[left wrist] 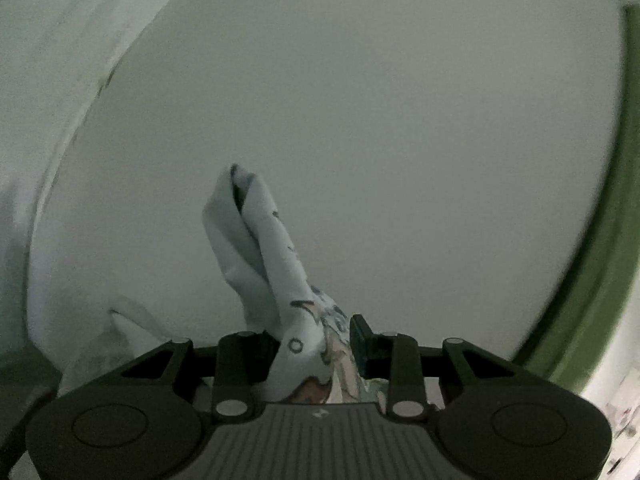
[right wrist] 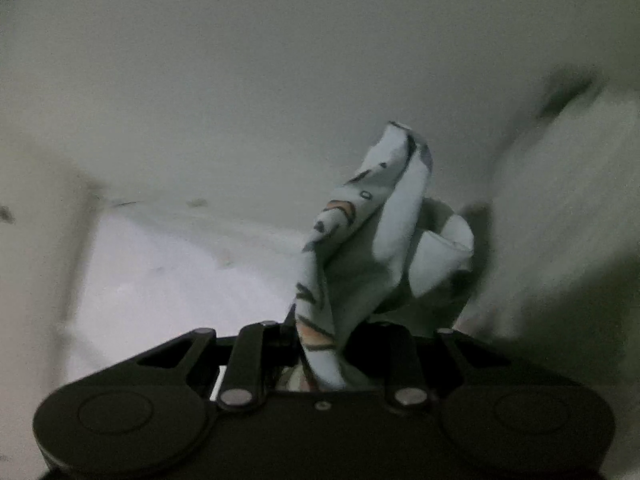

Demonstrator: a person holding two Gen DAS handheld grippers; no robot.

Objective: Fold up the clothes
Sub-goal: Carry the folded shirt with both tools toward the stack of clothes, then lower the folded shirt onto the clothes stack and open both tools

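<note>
So both grippers have a bit of the same pale printed cloth pinched between their fingers, and that's about all either wrist view gives you. The left gripper [left wrist: 316,350] is clamped on a bunch of the garment [left wrist: 276,264], which sticks up and away from its fingertips in a twisted, rolled-up peak, pale blue-white with little dark squiggles, a small ring shape and some tan and orange patches down near the jaws. Behind the garment in that view it's mostly a big plain off-white surface [left wrist: 360,120], can't tell if it's wall or ceiling, with a green band [left wrist: 600,260] curving along to the right of the cloth and something whitish and creased [left wrist: 132,332] low down to its left. The right gripper [right wrist: 320,354] is likewise clenched on the garment [right wrist: 372,240], and here the fabric fans out more above the fingers, crumpled into a few folds with a pocket-like loop off to the right side and an orange arc print on the left fold. Around the garment in that view it's blurry: plain pale background above, a brighter whitish area [right wrist: 168,280] to its left, a smeared light shape [right wrist: 560,208] to its right. No counter visible in either view, so the garment looks held up off any surface by both grippers.
</note>
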